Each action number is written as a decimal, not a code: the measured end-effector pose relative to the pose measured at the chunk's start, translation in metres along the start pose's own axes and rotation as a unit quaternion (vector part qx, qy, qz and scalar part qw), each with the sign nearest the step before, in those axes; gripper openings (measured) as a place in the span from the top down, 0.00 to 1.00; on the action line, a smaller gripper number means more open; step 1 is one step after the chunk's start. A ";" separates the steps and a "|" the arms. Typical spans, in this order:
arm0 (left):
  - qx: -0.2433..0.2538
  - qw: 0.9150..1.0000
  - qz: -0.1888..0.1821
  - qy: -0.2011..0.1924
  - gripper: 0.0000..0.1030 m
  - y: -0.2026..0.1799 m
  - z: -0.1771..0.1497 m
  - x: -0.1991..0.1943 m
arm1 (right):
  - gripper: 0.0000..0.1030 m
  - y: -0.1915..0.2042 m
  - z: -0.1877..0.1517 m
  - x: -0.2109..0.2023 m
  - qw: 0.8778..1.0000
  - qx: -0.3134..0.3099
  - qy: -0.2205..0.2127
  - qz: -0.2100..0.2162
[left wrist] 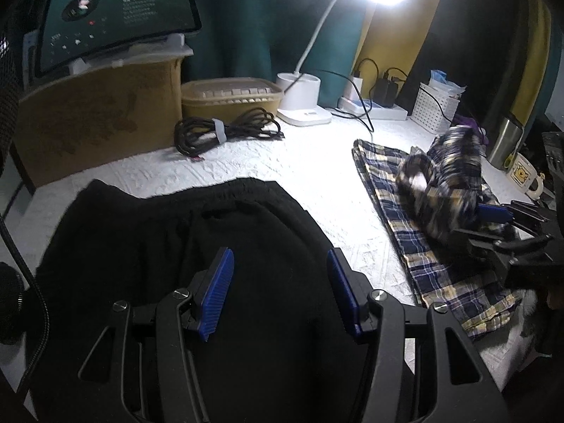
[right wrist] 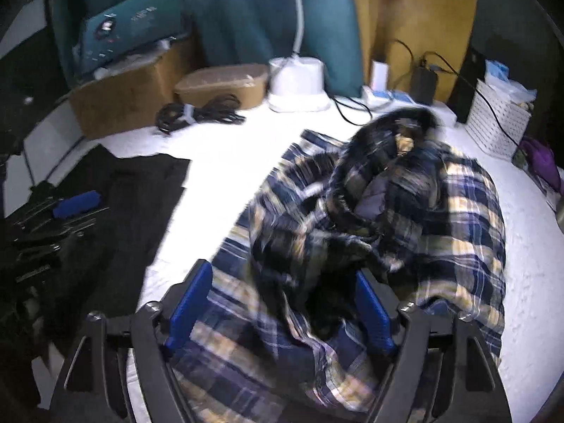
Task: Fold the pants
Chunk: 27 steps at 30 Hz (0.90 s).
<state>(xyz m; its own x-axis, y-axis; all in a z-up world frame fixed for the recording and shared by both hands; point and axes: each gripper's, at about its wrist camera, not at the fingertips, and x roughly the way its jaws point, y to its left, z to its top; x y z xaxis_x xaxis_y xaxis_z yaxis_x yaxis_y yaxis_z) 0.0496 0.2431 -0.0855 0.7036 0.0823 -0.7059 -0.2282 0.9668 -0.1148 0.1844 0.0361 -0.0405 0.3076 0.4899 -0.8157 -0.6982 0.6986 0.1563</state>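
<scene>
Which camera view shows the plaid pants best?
The right wrist view shows the plaid pants best: they fill the middle of the picture, with a bunched part on top, though blurred. The left wrist view shows them only at its right side, smaller, on the white cover, with the bunched part blurred.

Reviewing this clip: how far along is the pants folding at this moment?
Done: the black pants lie flat and folded under the left gripper, whose jaws stand apart with nothing between them. In hand: the plaid pants are partly folded, one part flat, the rest bunched on top; the right gripper is open around the cloth, not pinching it. Left: smooth and finish the plaid fold.
</scene>
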 end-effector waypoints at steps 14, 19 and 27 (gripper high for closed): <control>0.020 0.999 0.041 -0.017 0.47 -0.046 0.019 -0.018 | 0.22 -0.047 -0.010 -0.043 0.999 0.019 -0.041 0.015; 0.048 0.998 0.028 -0.020 0.40 -0.087 0.032 -0.016 | 0.22 -0.079 -0.016 -0.053 0.998 0.038 -0.050 0.015; 0.091 0.996 -0.004 -0.006 0.35 -0.143 0.044 0.007 | 0.22 -0.138 -0.030 -0.065 0.995 0.082 -0.060 0.002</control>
<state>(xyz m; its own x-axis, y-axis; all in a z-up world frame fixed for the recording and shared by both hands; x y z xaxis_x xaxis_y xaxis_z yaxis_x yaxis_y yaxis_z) 0.1166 0.1157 -0.0436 0.7125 0.0766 -0.6974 -0.0976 0.9952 0.0096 0.2411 -0.1080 -0.0261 0.3875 0.5452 -0.7434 -0.5873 0.7676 0.2568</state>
